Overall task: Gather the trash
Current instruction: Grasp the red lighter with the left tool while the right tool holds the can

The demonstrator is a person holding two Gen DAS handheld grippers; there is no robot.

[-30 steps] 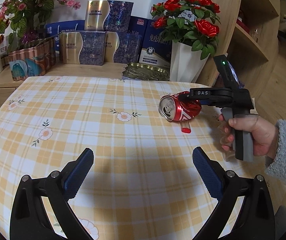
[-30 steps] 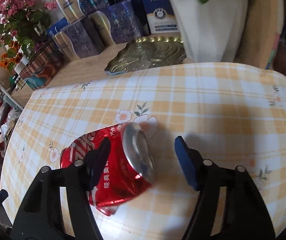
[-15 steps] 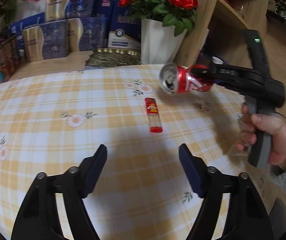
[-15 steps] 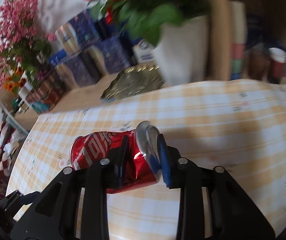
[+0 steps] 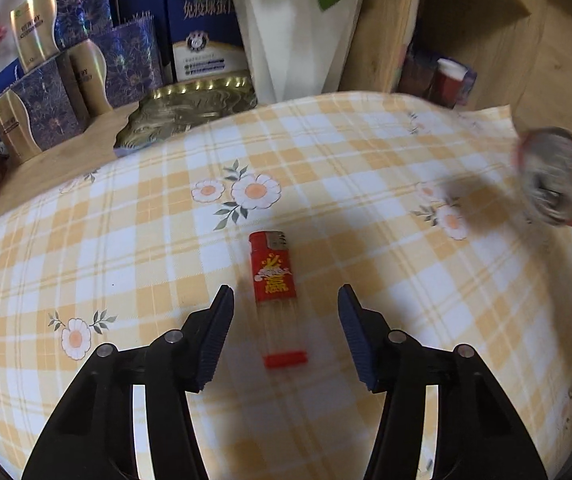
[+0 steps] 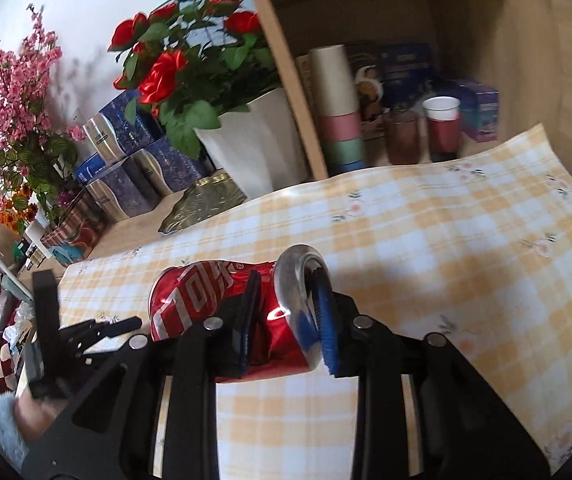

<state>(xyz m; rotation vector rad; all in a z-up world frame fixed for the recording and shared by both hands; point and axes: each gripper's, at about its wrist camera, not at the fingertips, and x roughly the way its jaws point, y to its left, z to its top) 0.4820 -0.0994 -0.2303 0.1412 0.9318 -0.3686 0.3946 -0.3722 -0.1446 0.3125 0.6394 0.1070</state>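
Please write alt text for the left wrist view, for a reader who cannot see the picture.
The left gripper, its jaws apart and just narrowing, hovers around a red lighter lying on a yellow checked tablecloth; the pads do not touch it. At the right edge, a blurred red can is above the cloth. Behind stand a white vase and gift boxes.

The surface (image 5: 134,240) wears an orange-and-white check with small white flowers. The lighter (image 5: 273,276) is red with gold print and a clear lower body, and the can (image 6: 206,296) is red with white lettering.
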